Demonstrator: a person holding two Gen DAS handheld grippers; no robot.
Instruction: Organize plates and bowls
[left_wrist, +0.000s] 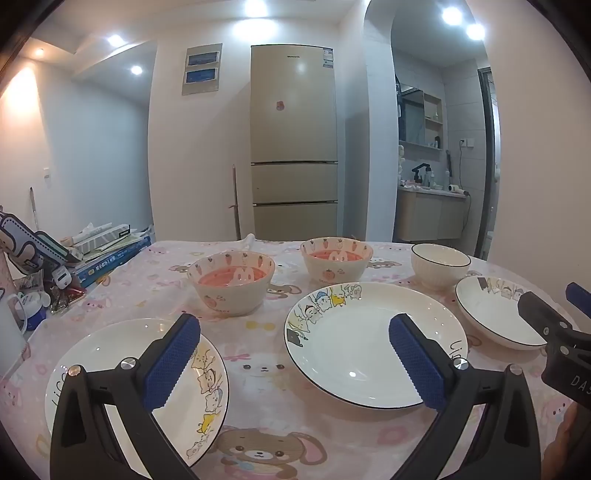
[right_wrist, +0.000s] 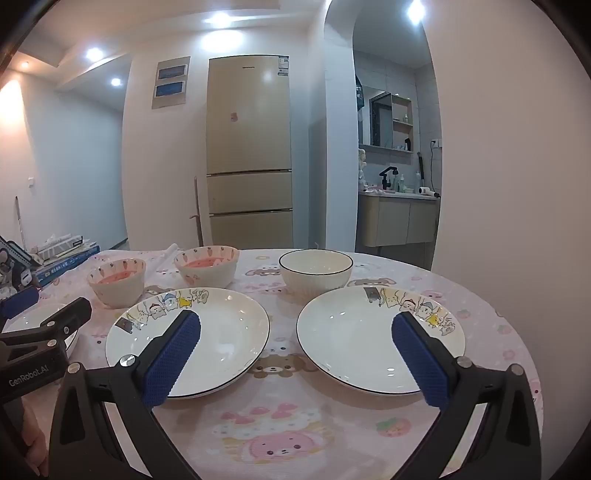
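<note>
Blue-padded fingers (left_wrist: 173, 363) of left gripper (left_wrist: 293, 360) spread wide, nothing between, touching nothing; hovering over near bench edge between left plate (left_wrist: 110, 354) and middle plate (left_wrist: 354, 343). Right gripper (right_wrist: 295, 360) fingers (right_wrist: 421, 360) equally wide, empty, above gap between middle plate and right plate (right_wrist: 354, 339). Two carrot bowls (left_wrist: 231, 282) (left_wrist: 336, 260) and white bowl (right_wrist: 316, 273) sit toward far edge. Bare tablecloth (right_wrist: 288, 424) at near edge gives free room; clutter (left_wrist: 99, 254) crowds far-left corner.

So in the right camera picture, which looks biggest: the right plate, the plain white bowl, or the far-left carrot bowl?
1. Right plate, though it is nearest.
2. Plain white bowl.
3. Far-left carrot bowl, though it sits off to the side.
</note>
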